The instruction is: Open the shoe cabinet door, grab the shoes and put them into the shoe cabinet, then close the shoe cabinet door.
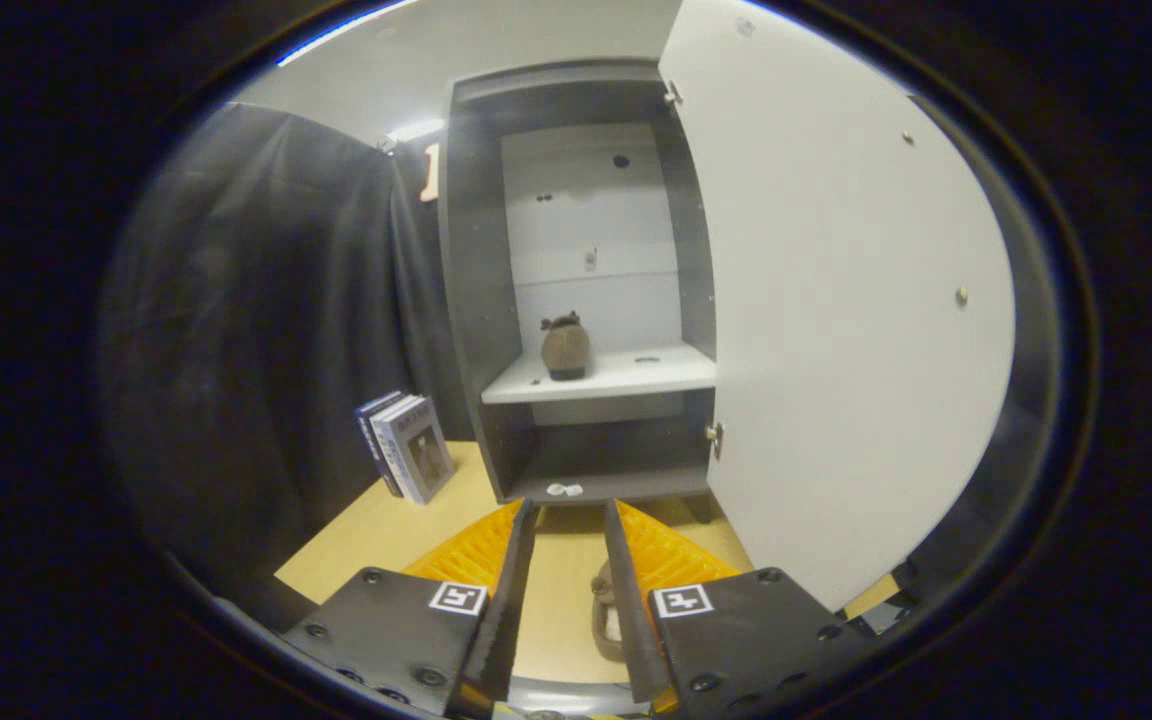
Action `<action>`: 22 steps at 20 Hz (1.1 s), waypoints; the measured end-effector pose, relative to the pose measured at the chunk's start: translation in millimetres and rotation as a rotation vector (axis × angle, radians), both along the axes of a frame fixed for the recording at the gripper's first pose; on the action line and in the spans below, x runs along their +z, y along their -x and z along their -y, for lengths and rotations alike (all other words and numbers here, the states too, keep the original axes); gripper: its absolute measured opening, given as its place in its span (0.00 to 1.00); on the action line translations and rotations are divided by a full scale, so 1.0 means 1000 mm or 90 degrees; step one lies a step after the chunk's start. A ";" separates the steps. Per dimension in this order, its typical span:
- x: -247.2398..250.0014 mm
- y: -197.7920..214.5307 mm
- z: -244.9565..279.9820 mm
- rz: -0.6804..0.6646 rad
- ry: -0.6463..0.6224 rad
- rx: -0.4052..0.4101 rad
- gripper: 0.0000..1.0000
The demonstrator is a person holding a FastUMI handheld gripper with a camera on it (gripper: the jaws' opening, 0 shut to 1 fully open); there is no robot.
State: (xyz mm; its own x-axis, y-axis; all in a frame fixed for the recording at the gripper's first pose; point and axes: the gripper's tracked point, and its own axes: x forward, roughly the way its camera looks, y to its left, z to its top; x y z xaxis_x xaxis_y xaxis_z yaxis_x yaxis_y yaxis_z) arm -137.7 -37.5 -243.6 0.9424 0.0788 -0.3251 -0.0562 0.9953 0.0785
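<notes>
The shoe cabinet (576, 300) stands on the table (416, 520) with its door (836, 330) swung wide to the right, so the opening step looks done. One shoe (565, 347) already sits on the white middle shelf (636, 376), toe or heel toward the camera. A second shoe (608, 612) lies on the table low between the fingers, close against the right one and partly hidden by it. The gripper (570, 520) has its fingers parted with a clear gap of bare table between them; whether the right finger touches the shoe I cannot tell, and nothing is clamped. By my judgement the task is about halfway: left are grasping this shoe, setting it inside, and closing the door.

Count: one cabinet, one door, two shoes, two hinges on the door's edge, a small stack of books (406, 445) leaning just left of the cabinet, at least two, and one small white scrap (564, 490) on the cabinet's bottom ledge
</notes>
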 end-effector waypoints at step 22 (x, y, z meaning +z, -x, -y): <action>-0.280 -0.027 0.000 -0.317 0.095 -0.027 0.37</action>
